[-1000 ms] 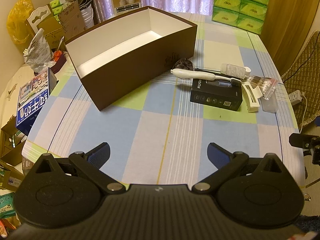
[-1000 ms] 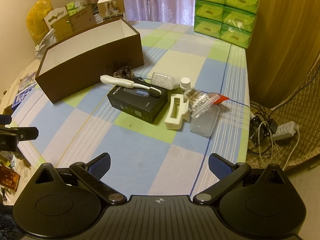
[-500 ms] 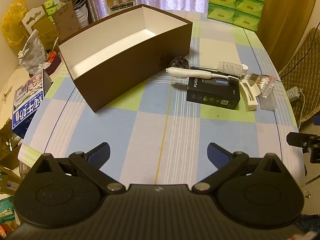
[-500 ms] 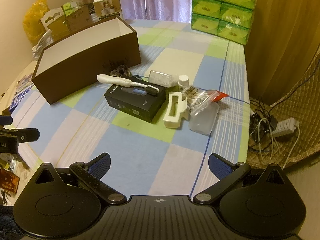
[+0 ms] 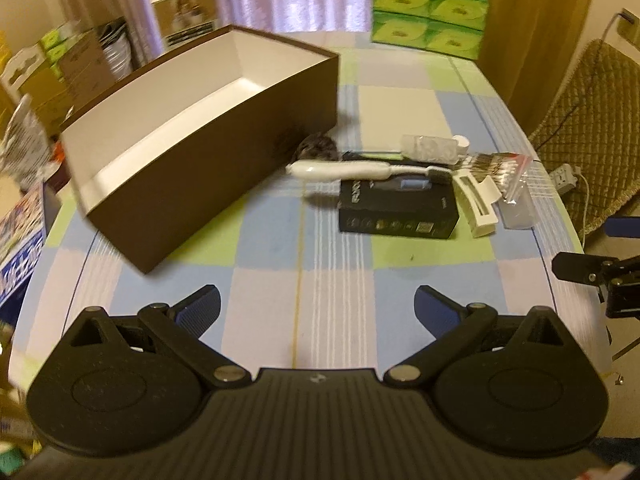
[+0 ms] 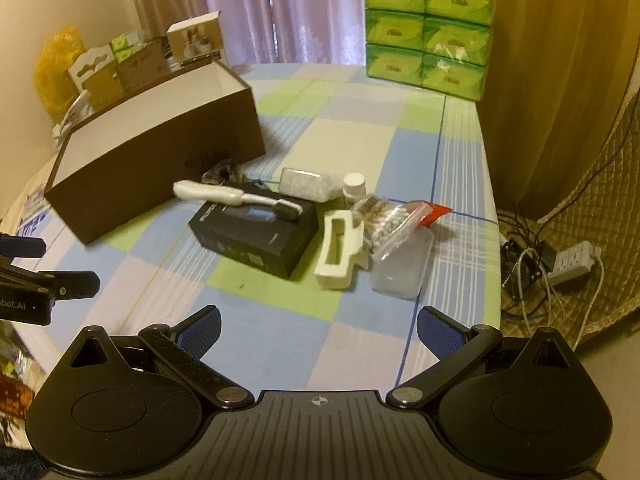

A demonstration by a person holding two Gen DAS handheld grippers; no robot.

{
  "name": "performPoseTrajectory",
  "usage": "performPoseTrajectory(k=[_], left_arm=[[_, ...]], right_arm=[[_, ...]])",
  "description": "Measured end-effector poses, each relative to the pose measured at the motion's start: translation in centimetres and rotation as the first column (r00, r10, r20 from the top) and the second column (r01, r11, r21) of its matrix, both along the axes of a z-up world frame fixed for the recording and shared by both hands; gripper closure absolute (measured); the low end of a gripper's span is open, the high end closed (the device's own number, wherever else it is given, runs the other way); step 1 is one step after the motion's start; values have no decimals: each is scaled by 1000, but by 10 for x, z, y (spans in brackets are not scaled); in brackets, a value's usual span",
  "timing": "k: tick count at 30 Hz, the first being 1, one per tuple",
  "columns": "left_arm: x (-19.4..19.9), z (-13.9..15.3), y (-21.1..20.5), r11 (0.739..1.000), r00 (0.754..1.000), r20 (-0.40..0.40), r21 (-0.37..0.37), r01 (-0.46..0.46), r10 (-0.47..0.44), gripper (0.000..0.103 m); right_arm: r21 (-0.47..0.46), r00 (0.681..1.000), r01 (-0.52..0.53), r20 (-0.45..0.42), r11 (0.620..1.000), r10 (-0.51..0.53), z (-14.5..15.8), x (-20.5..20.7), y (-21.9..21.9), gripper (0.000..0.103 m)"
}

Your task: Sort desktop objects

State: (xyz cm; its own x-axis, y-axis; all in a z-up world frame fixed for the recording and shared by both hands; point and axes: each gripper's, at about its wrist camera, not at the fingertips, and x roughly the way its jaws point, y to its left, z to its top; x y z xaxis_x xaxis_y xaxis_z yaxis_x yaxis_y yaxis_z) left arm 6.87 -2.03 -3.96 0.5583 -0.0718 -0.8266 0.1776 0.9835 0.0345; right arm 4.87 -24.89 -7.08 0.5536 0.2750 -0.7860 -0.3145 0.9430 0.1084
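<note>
Both claws hover low over the near edge of the table (image 5: 256,248), released wide and empty: the left claw (image 5: 318,308) faces the brown cardboard box (image 5: 208,168), the right claw (image 6: 318,326) faces the clutter. A white plastic toothbrush (image 6: 236,197) lies across a glossy black carton (image 6: 256,236), beside a cream clip (image 6: 340,246), a bagged bundle of cotton swabs (image 6: 390,220) and a clear tub (image 6: 402,270). Only the right view shows the power strip (image 6: 572,262) on the floor; only the left shows the box's white floor.
</note>
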Motion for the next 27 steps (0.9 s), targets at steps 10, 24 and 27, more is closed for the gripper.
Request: performPoseTrajectory(k=[10,24,27], left_arm=[[53,-13,-16,987,986,46,0,160,-159,9],[128,-45,-50,898,898,43,51,436,-438,31],[145,-55,-56,876,877,21,50,479,-481,35]], right_arm=[[22,998,54,-23,998,-54,-21,29,-10,2],[13,980,181,-89,983,-179,-39,60,-31,2],[11,974,205,-105,979,-203,-42,64,-34,2]])
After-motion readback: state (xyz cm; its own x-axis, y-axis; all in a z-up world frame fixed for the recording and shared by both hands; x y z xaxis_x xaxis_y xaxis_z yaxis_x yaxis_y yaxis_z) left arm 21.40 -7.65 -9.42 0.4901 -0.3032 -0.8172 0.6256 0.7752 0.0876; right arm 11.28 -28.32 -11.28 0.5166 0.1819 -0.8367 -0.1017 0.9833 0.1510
